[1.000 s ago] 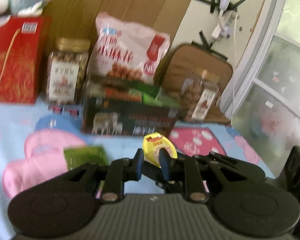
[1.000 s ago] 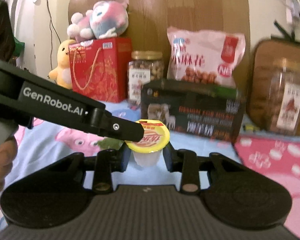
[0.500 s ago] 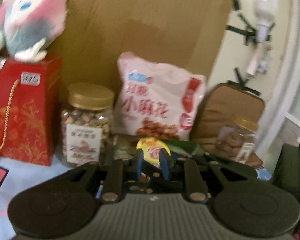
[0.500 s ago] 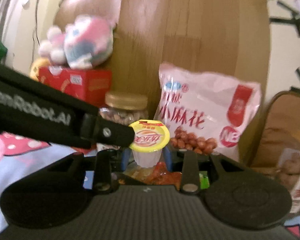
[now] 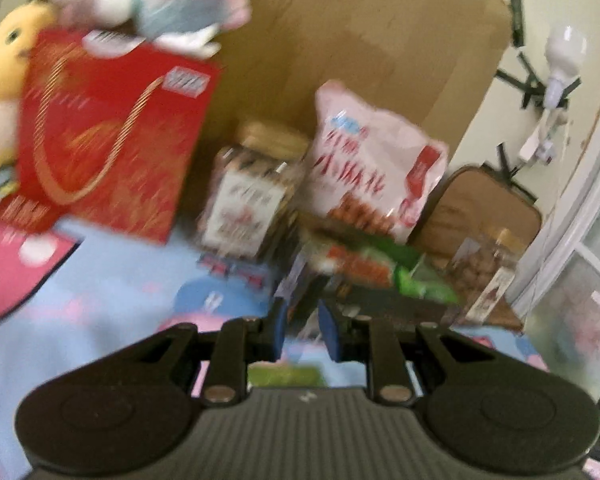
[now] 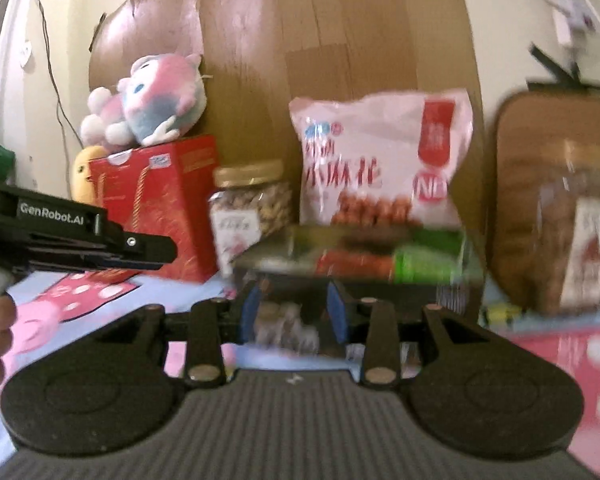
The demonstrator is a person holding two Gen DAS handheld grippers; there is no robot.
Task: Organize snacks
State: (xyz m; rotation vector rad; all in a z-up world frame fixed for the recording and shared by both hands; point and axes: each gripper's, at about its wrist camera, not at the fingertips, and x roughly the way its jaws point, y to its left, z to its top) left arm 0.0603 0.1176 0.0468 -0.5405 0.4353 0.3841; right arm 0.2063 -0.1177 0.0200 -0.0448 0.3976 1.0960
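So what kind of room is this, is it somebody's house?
Probably a home, maybe a bedroom: plush toys sit on a red gift box, and a cartoon-print cloth lies under the snack bag and nut jar.

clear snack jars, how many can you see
2. One gold-lidded jar stands between the red gift box and the pink snack bag; the other jar stands at far right before a brown cushion. More may be hidden.

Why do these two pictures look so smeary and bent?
Left wrist view: motion blur smears the red gift bag and jar; only the left gripper stays sharp. Right wrist view: milder blur, worst on the right-hand jar; fisheye bending curves the edges.
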